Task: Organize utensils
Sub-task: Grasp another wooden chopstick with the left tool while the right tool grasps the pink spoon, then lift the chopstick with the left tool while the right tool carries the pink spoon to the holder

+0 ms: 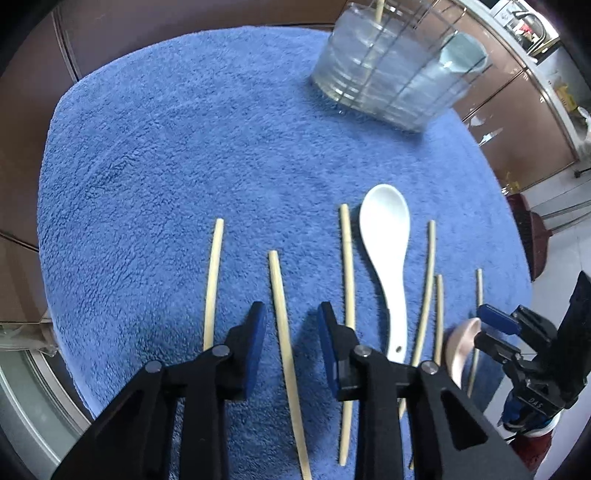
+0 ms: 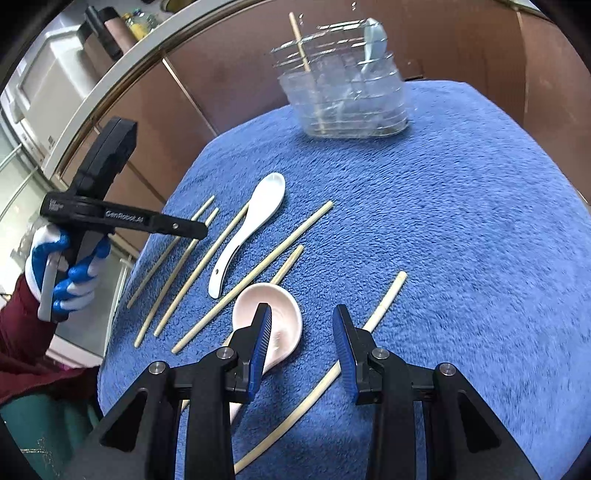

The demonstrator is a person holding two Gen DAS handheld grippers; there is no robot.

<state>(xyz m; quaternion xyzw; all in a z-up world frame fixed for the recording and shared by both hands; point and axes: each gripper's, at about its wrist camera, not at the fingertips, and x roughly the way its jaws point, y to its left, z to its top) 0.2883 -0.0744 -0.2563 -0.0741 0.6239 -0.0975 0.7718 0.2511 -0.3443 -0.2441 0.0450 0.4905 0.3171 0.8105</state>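
Several wooden chopsticks, a white spoon [image 1: 388, 258] and a pink spoon [image 2: 277, 325] lie on a blue towel [image 1: 184, 147]. My left gripper [image 1: 291, 325] is open and hovers low with one chopstick [image 1: 284, 332] between its fingers. My right gripper [image 2: 303, 332] is open and empty; its left finger is over the pink spoon's bowl, and a chopstick [image 2: 384, 302] lies under its right side. A clear utensil holder [image 2: 347, 99] with a wire rack stands at the far edge, holding one chopstick [image 2: 303, 51] and a pale blue spoon [image 2: 373, 40]. The white spoon [image 2: 255, 221] shows in the right view too.
Brown cabinet fronts [image 1: 184, 22] surround the towel-covered table. The left gripper body and gloved hand [image 2: 66, 258] show at the left of the right view. The right gripper [image 1: 524, 343] shows at the right edge of the left view beside the pink spoon [image 1: 461, 347].
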